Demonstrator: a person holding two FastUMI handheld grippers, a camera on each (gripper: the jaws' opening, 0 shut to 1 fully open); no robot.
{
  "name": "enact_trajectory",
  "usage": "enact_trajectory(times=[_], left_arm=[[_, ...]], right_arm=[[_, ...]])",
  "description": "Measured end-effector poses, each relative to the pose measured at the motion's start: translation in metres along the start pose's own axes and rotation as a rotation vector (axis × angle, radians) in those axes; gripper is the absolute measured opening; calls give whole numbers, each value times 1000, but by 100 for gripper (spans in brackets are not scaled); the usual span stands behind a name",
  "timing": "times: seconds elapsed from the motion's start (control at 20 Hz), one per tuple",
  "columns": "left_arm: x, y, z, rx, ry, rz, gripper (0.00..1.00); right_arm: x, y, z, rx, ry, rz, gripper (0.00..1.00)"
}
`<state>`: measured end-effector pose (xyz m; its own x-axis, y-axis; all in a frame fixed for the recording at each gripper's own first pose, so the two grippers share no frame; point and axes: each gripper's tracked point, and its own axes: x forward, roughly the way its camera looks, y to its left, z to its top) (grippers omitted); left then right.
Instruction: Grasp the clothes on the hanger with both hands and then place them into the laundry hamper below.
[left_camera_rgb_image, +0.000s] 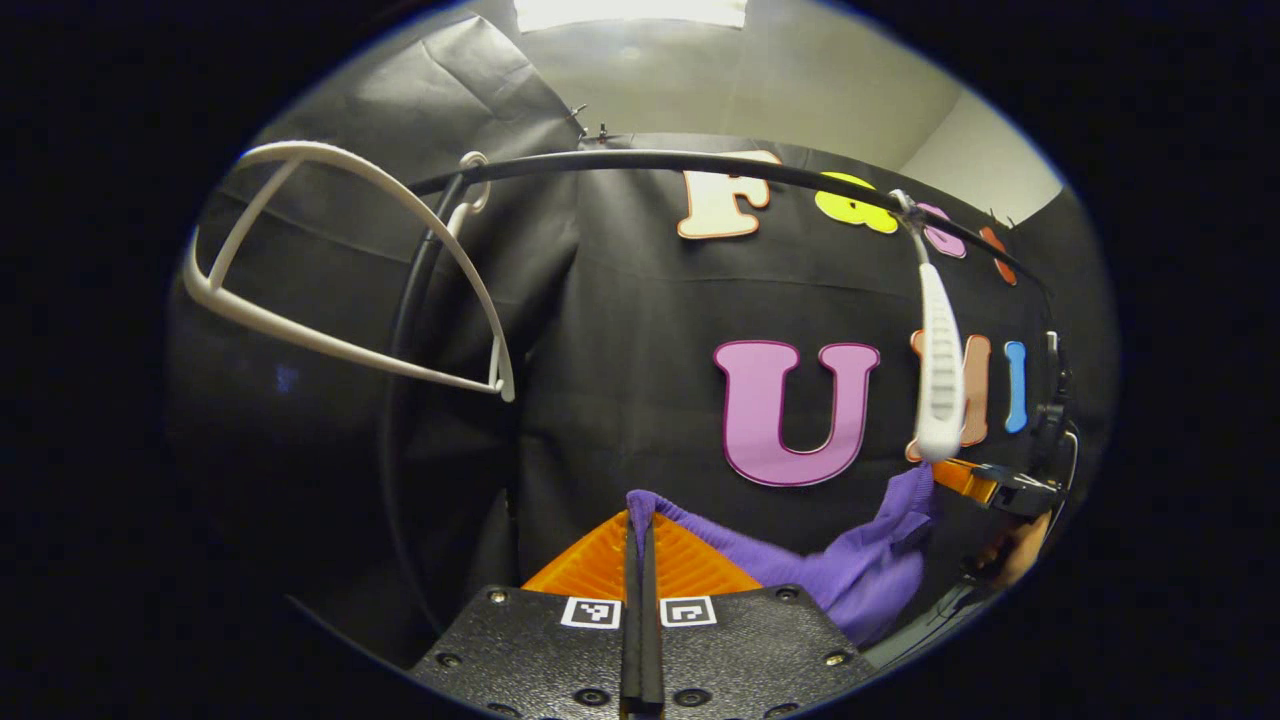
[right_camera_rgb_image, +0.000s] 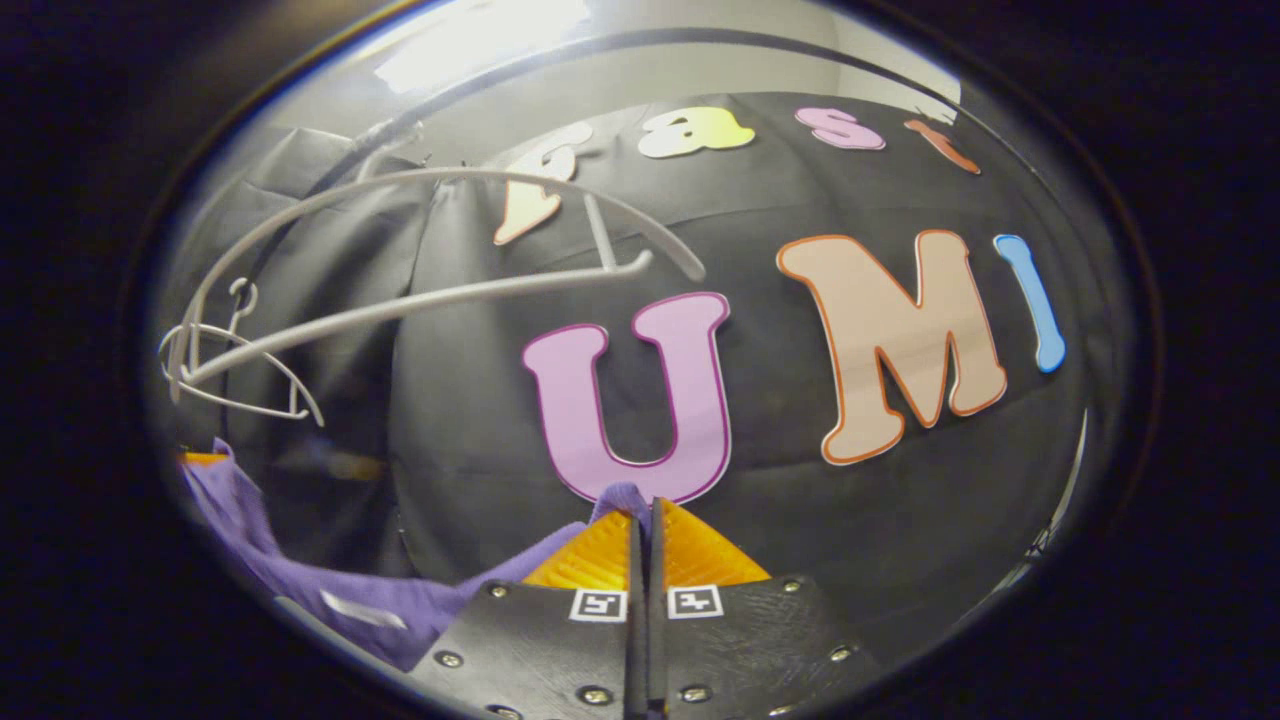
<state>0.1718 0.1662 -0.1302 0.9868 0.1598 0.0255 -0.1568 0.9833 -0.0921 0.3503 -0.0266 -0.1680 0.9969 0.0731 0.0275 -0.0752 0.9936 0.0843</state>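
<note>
A purple garment (left_camera_rgb_image: 860, 565) hangs stretched between my two grippers, off the hangers. In the left gripper view my left gripper (left_camera_rgb_image: 641, 520) is shut on one purple corner, and the cloth runs right to my right gripper (left_camera_rgb_image: 985, 485), held by a hand. In the right gripper view my right gripper (right_camera_rgb_image: 645, 508) is shut on another purple corner, and the garment (right_camera_rgb_image: 300, 580) sags away to the left toward the left gripper (right_camera_rgb_image: 200, 458). A bare white hanger (left_camera_rgb_image: 350, 280) hangs on the black rail (left_camera_rgb_image: 650, 160). A second white hanger (left_camera_rgb_image: 940, 370) hangs edge-on just above the right gripper.
The curved black rail runs overhead, with its upright post (left_camera_rgb_image: 410, 330) at the left. The two white hangers (right_camera_rgb_image: 450, 290) (right_camera_rgb_image: 240, 370) also appear in the right gripper view, up and to the left. The black cloth wall stands close behind everything.
</note>
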Motion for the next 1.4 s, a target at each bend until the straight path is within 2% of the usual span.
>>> enact_trajectory(times=[0.05,0.2,0.55,0.85,1.1,1.4], left_arm=[[-1,-5,-2,2,10,-13,0],[-16,0,9,47,-14,19,0],[-57,-6,25,44,-8,17,0],[-82,-28,51,19,-52,-30,0],[-107,-64,65,12,-51,-117,0],[-127,-101,91,13,-92,-182,0]], right_arm=[[-12,3,2,3,12,-10,0],[-44,16,20,-2,15,3,0],[-116,25,54,-37,22,-17,1],[-171,33,87,-37,-7,-26,0],[-219,41,114,-58,-41,-29,1],[-257,44,135,-47,-75,-37,1]])
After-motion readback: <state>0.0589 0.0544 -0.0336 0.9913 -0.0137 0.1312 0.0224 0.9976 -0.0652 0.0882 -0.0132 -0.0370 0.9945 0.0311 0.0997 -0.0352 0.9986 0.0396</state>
